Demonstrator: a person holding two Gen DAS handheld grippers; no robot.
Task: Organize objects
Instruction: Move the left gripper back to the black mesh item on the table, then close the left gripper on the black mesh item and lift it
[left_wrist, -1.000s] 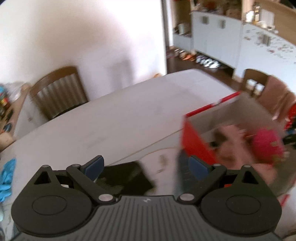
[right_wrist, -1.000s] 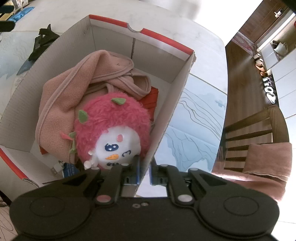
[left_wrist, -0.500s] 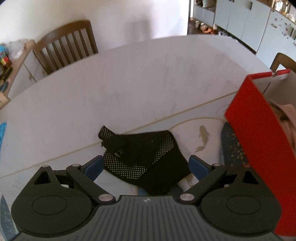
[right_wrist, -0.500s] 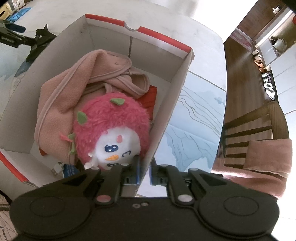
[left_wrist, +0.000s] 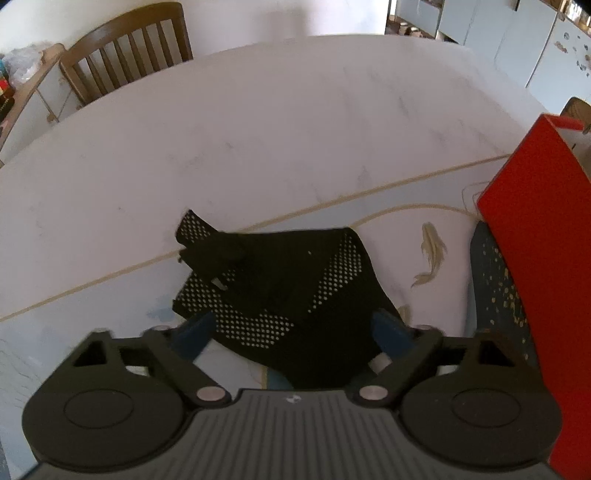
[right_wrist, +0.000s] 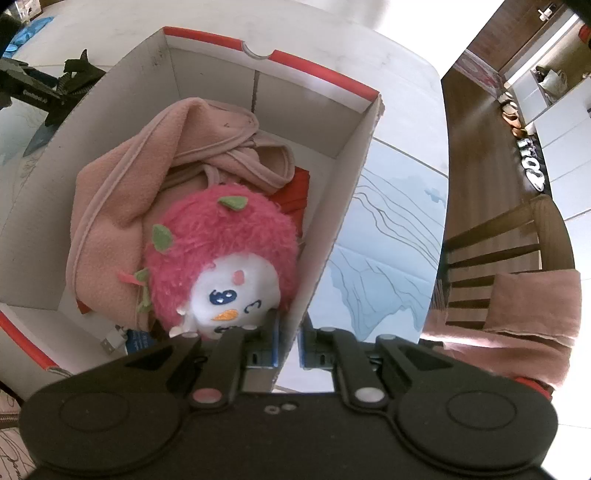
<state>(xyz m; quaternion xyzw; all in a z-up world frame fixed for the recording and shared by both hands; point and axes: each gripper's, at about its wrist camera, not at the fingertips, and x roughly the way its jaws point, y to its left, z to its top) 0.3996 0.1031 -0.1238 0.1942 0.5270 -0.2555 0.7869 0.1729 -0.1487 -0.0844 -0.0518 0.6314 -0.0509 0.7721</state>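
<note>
Two grippers, two jobs right now. Left gripper (left_wrist: 291, 328) is over the black mesh cloth (left_wrist: 280, 280) lying flat on the tabletop (left_wrist: 258, 129), just beside the red outer wall of the box (right_wrist: 325, 236). Its fingers (left_wrist: 391, 328) straddle the near part of the cloth and are closing; the cloth is between them, but the pads are not pressing on it yet as far as I can see.

To do this grab well, my read:
- let the fingertips reach the tabletop before the squeeze finishes, otherwise thin mesh slips out
- gather a fold, not a single layer; the bunched strap end at the far left is a poor target
- lift straight up, then clear the box wall before moving across

Right gripper (right_wrist: 288, 343) is clamped on the right wall of the box, one finger inside, one outside, steadying it. Box already contains a pink fleece cloth (right_wrist: 122, 206) and a pink plush toy (right_wrist: 225, 247); free room looks to be at the far end, so the mesh cloth should probably land there.

Pose: left gripper tips steeply down at the tabletop, cloth centred in its view. Right gripper also points steeply down, looking into the box from above its near right wall. Left gripper shows in the right view's top-left corner, beyond the box.
</note>
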